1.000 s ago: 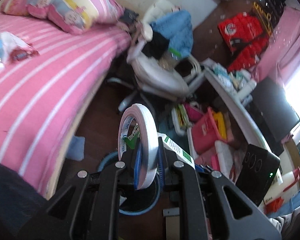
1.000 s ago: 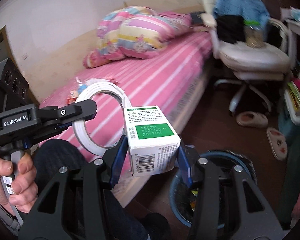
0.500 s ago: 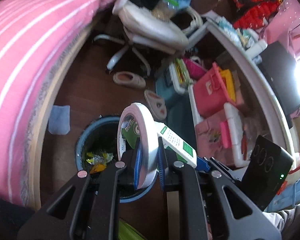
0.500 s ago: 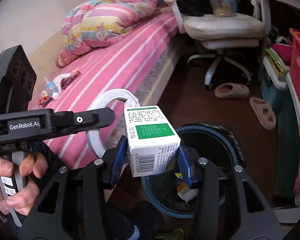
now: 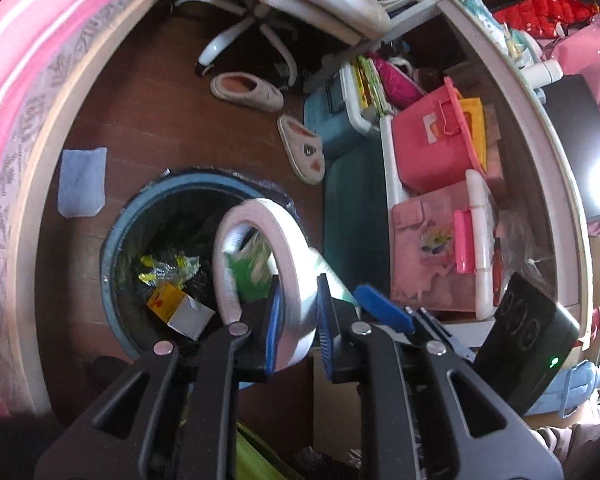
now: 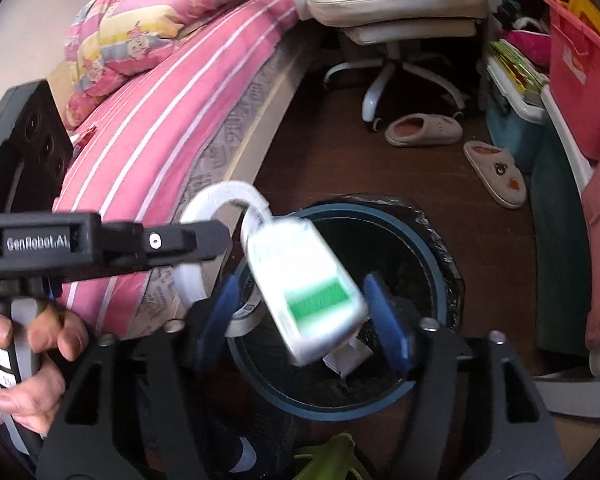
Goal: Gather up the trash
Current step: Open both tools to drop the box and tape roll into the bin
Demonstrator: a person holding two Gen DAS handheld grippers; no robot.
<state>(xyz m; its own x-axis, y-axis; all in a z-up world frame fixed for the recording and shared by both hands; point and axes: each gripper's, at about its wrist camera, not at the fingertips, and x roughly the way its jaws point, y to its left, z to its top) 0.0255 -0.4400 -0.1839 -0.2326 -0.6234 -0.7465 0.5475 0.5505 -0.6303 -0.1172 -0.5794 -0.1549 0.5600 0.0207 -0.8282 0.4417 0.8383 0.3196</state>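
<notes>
Bed (image 6: 152,128): a pink mattress with white stripes is seen from 9 to 12 o'clock in the right wrist view; a patterned pillow (image 6: 140,40) is laid on it at 11 o'clock.
Office chair (image 6: 396,4): a white seat on a star base is placed at 12 o'clock, beyond the bin.
Storage boxes (image 5: 432,148): pink and white containers are stacked along 2 to 3 o'clock in the left wrist view.
Trash bin (image 6: 428,248): a round blue bin with a black liner is set on the dark floor, directly under both tools; a yellow-and-white carton (image 5: 176,308) and yellow wrappers (image 5: 168,268) are seen inside it.
Slippers (image 6: 424,130): two are left on the floor at 1 o'clock, between chair and boxes.
Blue cloth (image 5: 82,182): a small piece is laid flat on the floor at 10 o'clock of the bin, beside the bed edge.
Left gripper (image 5: 296,320): its jaws are opening; the blue pads are still seen against the tape roll (image 5: 268,256), a white ring held upright over the bin.
Left hand (image 6: 24,360): fingers are wrapped around the left tool's handle at 8 o'clock.
Right gripper (image 6: 304,320): its jaws are opening and spread wide; the pads are clear of the box.
Medicine box (image 6: 304,288): a white carton with a green panel is caught blurred and tilted between the spread pads, above the bin mouth, touching neither pad.
</notes>
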